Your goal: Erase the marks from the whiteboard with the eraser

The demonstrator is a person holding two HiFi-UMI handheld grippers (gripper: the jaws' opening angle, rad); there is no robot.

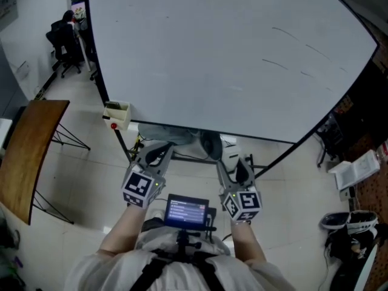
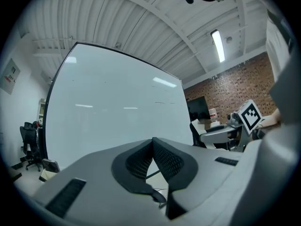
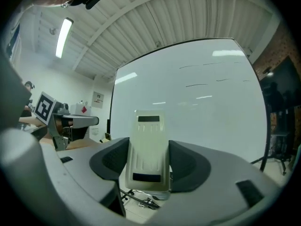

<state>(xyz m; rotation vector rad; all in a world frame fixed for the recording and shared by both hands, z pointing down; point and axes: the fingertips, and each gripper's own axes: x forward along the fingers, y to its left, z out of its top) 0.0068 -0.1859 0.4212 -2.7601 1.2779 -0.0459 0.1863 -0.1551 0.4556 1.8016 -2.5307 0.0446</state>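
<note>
The big whiteboard [image 1: 230, 53] fills the top of the head view and bears a few short dark marks [image 1: 285, 65] at its upper right. Those marks [image 3: 202, 84] also show in the right gripper view, high on the board [image 3: 197, 102]. My right gripper [image 3: 148, 149] is shut on a cream eraser [image 3: 149, 135] that stands upright between its jaws. In the head view this gripper [image 1: 233, 162] is low before the board's bottom edge. To its left, my left gripper [image 1: 161, 154] is shut with its tips touching and nothing held [image 2: 153, 142]. Both are well short of the board.
A curved wooden table [image 1: 30, 150] stands at the left. A small box [image 1: 116, 114] hangs by the board's left stand leg. A person on an office chair [image 1: 63, 41] is far back left. Bags and a white box [image 1: 354, 174] lie at the right.
</note>
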